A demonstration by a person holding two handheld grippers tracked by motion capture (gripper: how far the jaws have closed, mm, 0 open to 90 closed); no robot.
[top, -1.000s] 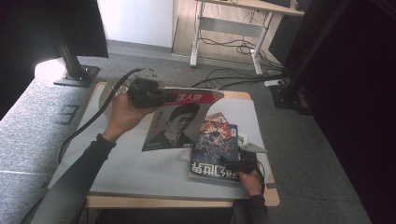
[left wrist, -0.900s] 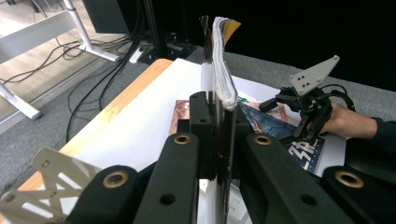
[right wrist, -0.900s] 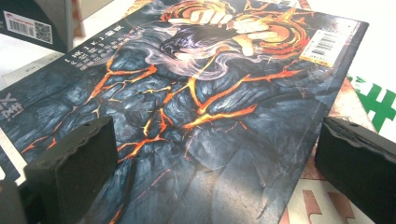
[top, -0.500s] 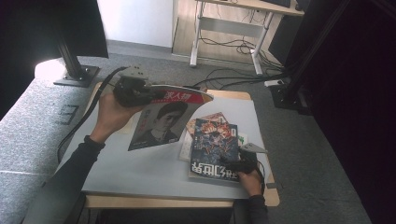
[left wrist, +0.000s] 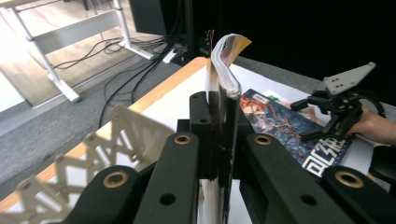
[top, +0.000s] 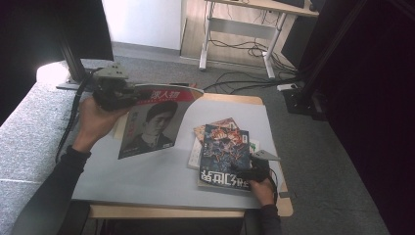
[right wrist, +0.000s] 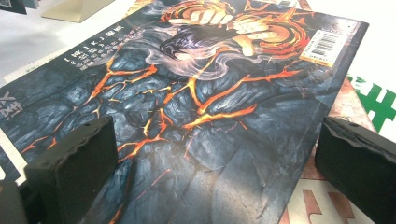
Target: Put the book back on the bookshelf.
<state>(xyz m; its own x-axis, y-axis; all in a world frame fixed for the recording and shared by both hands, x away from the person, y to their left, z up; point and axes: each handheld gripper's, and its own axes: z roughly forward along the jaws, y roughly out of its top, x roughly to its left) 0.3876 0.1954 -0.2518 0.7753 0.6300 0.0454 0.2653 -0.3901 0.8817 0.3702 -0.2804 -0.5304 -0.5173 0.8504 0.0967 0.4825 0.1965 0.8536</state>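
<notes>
Portrait magazine (top: pixel 155 122) clamped in shut left hand-held gripper (top: pixel 128 95), lifted off worktop (top: pixel 147 176); placing pending. Right hand-held gripper (top: pixel 244 175) jaws wide open, empty, over lava-cover magazine (top: pixel 225 154) atop remaining stack.

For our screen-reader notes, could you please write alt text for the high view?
The left gripper holds a portrait magazine by its top edge, lifted and tilted over the grey table. At the table's right, the right gripper rests open at the near edge of a dark lava-art magazine topping a small stack. Cables cross the floor behind.
</notes>
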